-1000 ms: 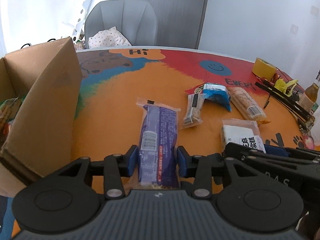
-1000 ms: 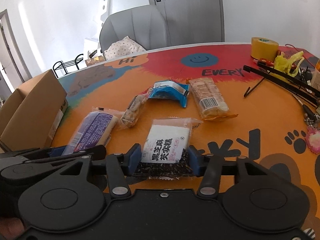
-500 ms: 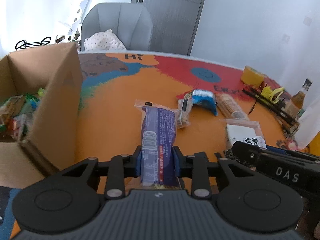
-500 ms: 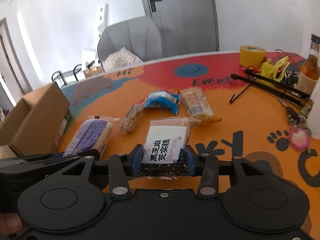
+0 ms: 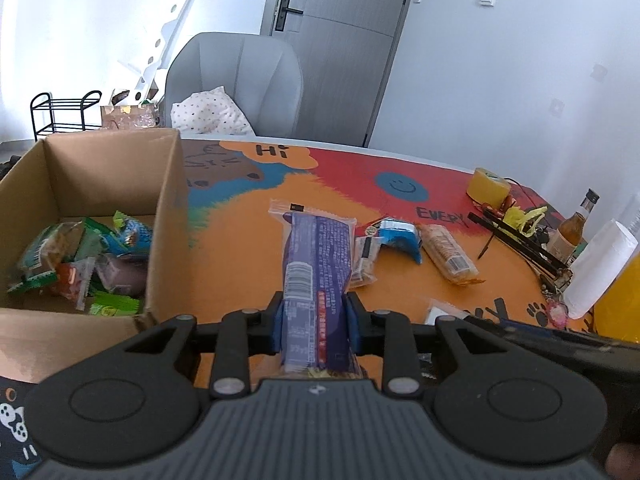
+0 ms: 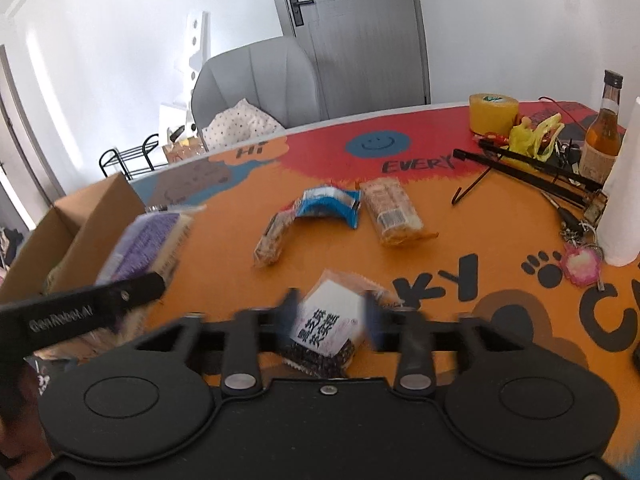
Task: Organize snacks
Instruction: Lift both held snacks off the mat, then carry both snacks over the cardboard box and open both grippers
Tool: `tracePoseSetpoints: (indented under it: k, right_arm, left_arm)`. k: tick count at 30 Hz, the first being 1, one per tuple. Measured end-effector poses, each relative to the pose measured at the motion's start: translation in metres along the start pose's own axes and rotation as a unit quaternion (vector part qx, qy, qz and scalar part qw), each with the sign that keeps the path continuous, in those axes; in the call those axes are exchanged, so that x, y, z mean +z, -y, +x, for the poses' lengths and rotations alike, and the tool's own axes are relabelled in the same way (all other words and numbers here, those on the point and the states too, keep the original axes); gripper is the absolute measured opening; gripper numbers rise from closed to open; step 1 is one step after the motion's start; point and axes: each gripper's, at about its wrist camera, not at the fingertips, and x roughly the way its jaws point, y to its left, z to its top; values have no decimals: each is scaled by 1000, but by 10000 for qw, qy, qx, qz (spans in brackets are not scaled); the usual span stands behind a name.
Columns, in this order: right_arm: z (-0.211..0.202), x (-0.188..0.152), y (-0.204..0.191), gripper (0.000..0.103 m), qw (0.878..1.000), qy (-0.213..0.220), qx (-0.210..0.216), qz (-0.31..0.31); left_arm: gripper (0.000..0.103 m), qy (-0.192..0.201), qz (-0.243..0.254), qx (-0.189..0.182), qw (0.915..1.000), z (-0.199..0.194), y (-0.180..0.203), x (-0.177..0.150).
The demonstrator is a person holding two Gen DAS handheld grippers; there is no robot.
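Snacks in crinkly plastic wrappers are the whole business, and two of them are in hand. The left gripper (image 5: 313, 327) has its blue pads pressed against both sides of a long purple packet (image 5: 316, 264), which sticks out forward from between the fingers and looks lifted off the table (image 5: 240, 272). It seems light and fairly stiff along its length, soft at the sealed ends; gripping it near the barcode end, as now, should keep it from drooping much, though glossy film could slip.

The right gripper (image 6: 330, 316) is blurred, but its fingers appear closed on a flat white-labelled packet (image 6: 326, 326) with dark contents showing through the clear bottom edge. It sits tilted between them. It looks thin and pliable, likely to bend if squeezed hard.

To the left of the left gripper stands an open cardboard box (image 5: 164, 216), matte and rigid-walled, already holding a jumble of green, blue and red wrappers. I would guess both packets are bound there.

Ahead of both grippers, three more lie on the orange tabletop: a small clear-wrapped bar (image 6: 274, 238), a curved blue pouch (image 6: 328, 206) and a ridged tan biscuit pack (image 6: 394, 214), close together.
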Motion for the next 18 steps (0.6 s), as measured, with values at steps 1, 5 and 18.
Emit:
tracePoseSetpoints:
  k: [1, 5, 18]
  right_arm:
    - [3, -1, -2, 67, 10000, -43, -62, -18]
    - [20, -4, -7, 70, 9995, -234, -184, 58]
    - [30, -14, -11, 46, 9987, -310, -345, -202]
  left_arm:
    - [29, -7, -15, 3, 10000, 1, -1, 0]
    - [29, -34, -43, -8, 10000, 4, -5, -3]
    - [29, -122, -142, -29, 9998, 12, -13, -5]
